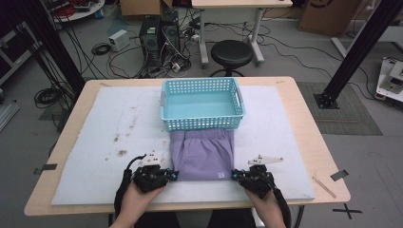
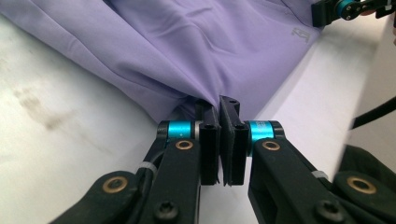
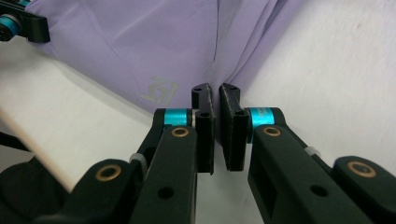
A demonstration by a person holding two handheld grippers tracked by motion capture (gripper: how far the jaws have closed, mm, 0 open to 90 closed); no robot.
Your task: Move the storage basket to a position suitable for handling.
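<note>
High view: shorts [image 1: 203,154] touching basket [image 1: 203,105]

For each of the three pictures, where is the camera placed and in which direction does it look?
High view: above the near edge, facing forward-down; blue plastic basket, both hands.
Left gripper view: on the left gripper, along its fingers pinching the folded purple fabric shorts.
Right gripper view: on the right gripper, likewise.
Shared: the shorts' pale logo.

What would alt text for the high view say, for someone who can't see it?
Two hand-held grippers, the left gripper and the right gripper, pinch the near corners of purple shorts lying flat on a white mat. Just behind the shorts sits a light blue basket, on a wooden table.
</note>
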